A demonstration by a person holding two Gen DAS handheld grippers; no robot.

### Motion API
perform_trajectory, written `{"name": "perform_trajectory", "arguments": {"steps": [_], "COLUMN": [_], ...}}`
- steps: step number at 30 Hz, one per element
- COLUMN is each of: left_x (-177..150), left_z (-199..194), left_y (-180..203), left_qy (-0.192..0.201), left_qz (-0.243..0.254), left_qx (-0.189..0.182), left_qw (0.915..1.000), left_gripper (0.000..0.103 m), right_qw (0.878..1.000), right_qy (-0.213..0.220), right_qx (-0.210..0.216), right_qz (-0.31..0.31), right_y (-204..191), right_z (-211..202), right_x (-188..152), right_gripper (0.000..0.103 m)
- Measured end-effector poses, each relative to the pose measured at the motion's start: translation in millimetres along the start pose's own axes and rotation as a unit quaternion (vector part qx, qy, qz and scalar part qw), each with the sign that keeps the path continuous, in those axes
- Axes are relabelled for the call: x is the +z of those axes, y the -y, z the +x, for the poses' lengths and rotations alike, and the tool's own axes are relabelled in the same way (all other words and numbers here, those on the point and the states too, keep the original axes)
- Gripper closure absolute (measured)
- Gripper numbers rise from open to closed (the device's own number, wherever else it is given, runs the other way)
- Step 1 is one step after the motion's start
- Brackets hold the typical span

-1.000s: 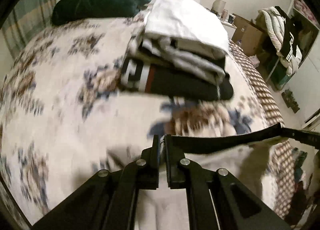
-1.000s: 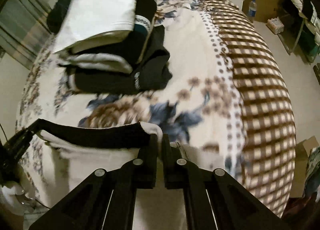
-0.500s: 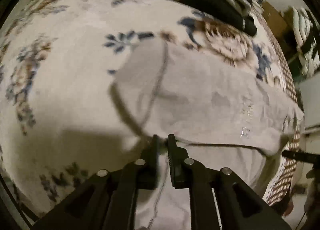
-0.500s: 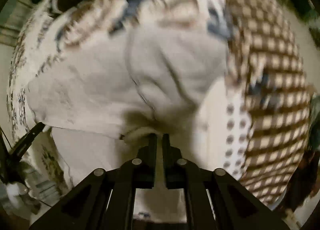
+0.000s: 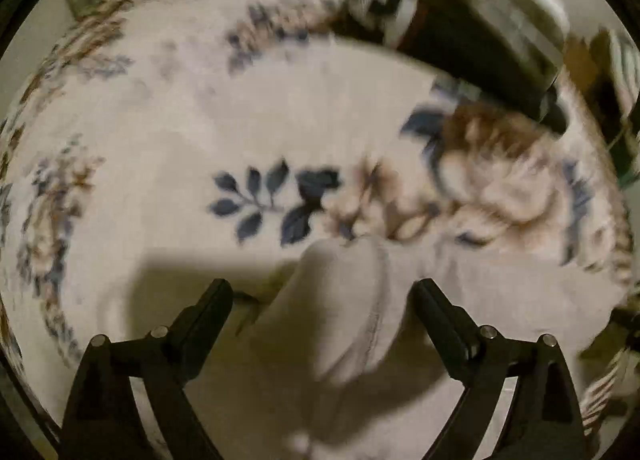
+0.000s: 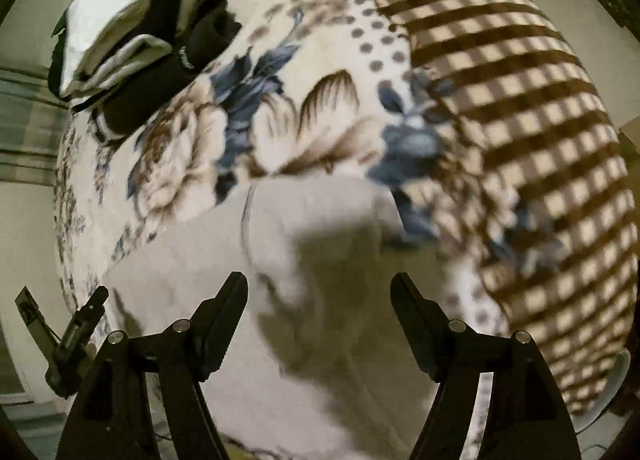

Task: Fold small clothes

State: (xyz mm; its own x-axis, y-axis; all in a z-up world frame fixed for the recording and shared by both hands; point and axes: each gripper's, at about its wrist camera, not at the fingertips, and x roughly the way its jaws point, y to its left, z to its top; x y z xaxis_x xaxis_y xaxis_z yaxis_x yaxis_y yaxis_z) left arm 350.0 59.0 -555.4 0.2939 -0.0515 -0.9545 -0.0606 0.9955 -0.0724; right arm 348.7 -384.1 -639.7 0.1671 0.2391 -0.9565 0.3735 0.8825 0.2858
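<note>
Left wrist view: left hand-held gripper open above a pale garment on the floral bed; right hand-held gripper likewise open, empty.

Left wrist view: the garment lies on the blanket at the near edge, between the spread fingers of the left gripper. The stack of folded clothes rests on the blanket at far right, well apart from the garment.

Right wrist view: the garment lies near, between the fingers of the right gripper. The stack sits far left. The left gripper appears at near left.
</note>
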Motion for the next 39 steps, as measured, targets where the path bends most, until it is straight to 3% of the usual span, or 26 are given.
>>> {"name": "perform_trajectory", "arguments": {"steps": [3, 8, 10, 13, 16, 22, 28, 29, 31, 32, 33, 34, 36, 38, 39], "left_x": [0.2, -6.0, -21.4, -61.2, -111.8, -189.3, -220.7, -221.9, -225.7, -227.5, -229.1, -230.8, -233.5, -239.9, -243.0], "left_z": [20.6, -17.2, -44.0, -77.0, -87.0, -63.1, -34.1, -31.9, -31.2, -33.1, -34.8, -36.4, -40.8, -46.4, -50.3], "left_y": [-11.2, -21.8, -26.4, -27.7, -23.9, -24.3, -23.4, -22.2, -17.8, -14.5, -11.6, -9.7, -8.2, -6.7, -8.5], "left_qy": [-0.016, 0.005, 0.017, 0.025, -0.006, -0.076, -0.103, -0.103, -0.099, -0.092, -0.087, -0.083, -0.074, -0.064, -0.06], "left_qz": [-0.008, -0.017, -0.027, -0.057, -0.076, -0.111, -0.122, -0.119, -0.111, -0.101, -0.091, -0.086, -0.085, -0.078, -0.08], "left_qx": [-0.02, -0.034, -0.044, -0.039, -0.025, -0.004, -0.023, -0.027, -0.023, -0.017, -0.009, -0.004, -0.012, -0.006, -0.009], "left_qw": [0.9997, 0.9992, 0.9985, 0.9973, 0.9967, 0.9908, 0.9869, 0.9871, 0.9886, 0.9905, 0.9919, 0.9928, 0.9936, 0.9949, 0.9949], "left_gripper": [0.005, 0.005, 0.005, 0.005, 0.005, 0.005, 0.007, 0.012, 0.035, 0.058, 0.071, 0.076, 0.099, 0.099, 0.1], "right_qw": [0.999, 0.999, 1.0, 0.999, 0.998, 0.99, 0.985, 0.985, 0.987, 0.988, 0.988, 0.989, 0.987, 0.987, 0.987], "right_qy": [-0.002, 0.002, 0.003, -0.004, -0.031, -0.111, -0.115, -0.115, -0.108, -0.104, -0.101, -0.098, -0.111, -0.113, -0.11], "right_qx": [-0.048, -0.036, -0.01, 0.029, 0.046, 0.054, 0.089, 0.094, 0.094, 0.093, 0.093, 0.095, 0.101, 0.106, 0.107], "right_qz": [0.005, 0.007, 0.016, 0.026, 0.03, 0.062, 0.092, 0.09, 0.076, 0.071, 0.068, 0.064, 0.055, 0.048, 0.046], "right_y": [11.4, 17.4, 21.9, 28.7, 40.1, 88.1, 123.5, 124.2, 120.4, 118.0, 112.8, 109.7, 101.4, 93.2, 84.8], "right_z": [27.2, 17.3, 3.0, -17.6, -22.8, 8.2, 37.8, 41.2, 44.6, 45.1, 45.7, 44.0, 47.0, 48.4, 50.8], "right_x": [14.4, 12.6, 2.2, -30.9, -74.7, -174.4, -222.3, -225.8, -232.8, -234.3, -232.8, -231.8, -233.7, -237.0, -236.6], "right_gripper": [0.027, 0.026, 0.026, 0.025, 0.025, 0.025, 0.027, 0.027, 0.027, 0.027, 0.031, 0.051, 0.083, 0.09, 0.099]}}
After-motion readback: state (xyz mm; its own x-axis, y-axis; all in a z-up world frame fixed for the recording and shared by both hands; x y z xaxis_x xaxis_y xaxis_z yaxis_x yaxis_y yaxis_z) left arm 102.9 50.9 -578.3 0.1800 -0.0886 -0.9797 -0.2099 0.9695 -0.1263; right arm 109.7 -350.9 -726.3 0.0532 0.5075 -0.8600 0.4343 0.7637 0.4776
